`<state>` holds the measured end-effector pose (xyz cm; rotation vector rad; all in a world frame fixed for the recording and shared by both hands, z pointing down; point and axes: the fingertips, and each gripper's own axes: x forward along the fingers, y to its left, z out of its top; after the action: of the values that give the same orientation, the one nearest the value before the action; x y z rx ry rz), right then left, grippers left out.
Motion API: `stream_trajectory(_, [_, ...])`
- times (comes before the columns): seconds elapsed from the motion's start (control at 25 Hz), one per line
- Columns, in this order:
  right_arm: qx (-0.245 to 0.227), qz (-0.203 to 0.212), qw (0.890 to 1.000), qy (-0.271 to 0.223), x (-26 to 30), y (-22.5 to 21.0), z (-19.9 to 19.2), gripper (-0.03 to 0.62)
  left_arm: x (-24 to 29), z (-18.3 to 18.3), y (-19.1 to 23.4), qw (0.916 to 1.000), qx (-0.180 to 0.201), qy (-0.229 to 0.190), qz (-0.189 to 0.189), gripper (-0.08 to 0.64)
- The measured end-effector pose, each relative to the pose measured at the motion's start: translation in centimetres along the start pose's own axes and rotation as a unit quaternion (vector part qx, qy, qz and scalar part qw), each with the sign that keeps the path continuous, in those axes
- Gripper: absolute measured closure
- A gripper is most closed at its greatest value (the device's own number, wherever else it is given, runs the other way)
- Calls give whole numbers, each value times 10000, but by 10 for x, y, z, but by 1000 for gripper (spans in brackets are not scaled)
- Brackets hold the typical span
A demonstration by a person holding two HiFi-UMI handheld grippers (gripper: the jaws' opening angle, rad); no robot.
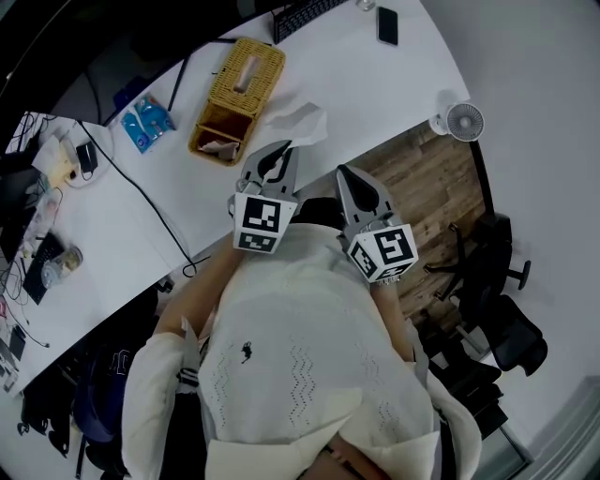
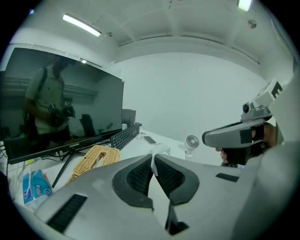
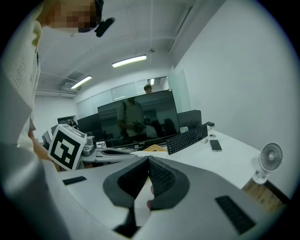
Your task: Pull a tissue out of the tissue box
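left hand-held gripper pinching tissue, wicker tissue box, keyboard, phone, fan nearby

The tan box-shaped tissue holder is rough woven wicker. The crumpled white tissue looks like thin, soft paper. The white curved tabletop is smooth and matt. The brown plank floor shows wood grain. The grey left gripper is matt plastic with ribbed black pads. The wide black monitor screen is glossy and mirrors the room.
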<state>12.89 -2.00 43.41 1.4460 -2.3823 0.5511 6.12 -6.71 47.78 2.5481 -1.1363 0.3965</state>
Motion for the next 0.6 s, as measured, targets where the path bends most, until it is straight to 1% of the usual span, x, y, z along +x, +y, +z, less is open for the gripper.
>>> stream_trajectory(0.2, [-5,-30,10000,-94,-6,-2,3,591,-8,11,-10,9999,39,-112,-104,545])
stream_trajectory(0.32, [28,-62,9998,-169,-8,-5,5,591,-12,16,-10,9999,26,-132,-84,545])
stream_trajectory(0.48, [81,-148,9995,-270,-14,-12,8,591,-17,24,-8,9998,-93,-190,-44,545])
stream_trajectory(0.6, [120,-225,9990,-367,-18,-17,11,591,-22,29,-9,9997,-62,-237,-51,545])
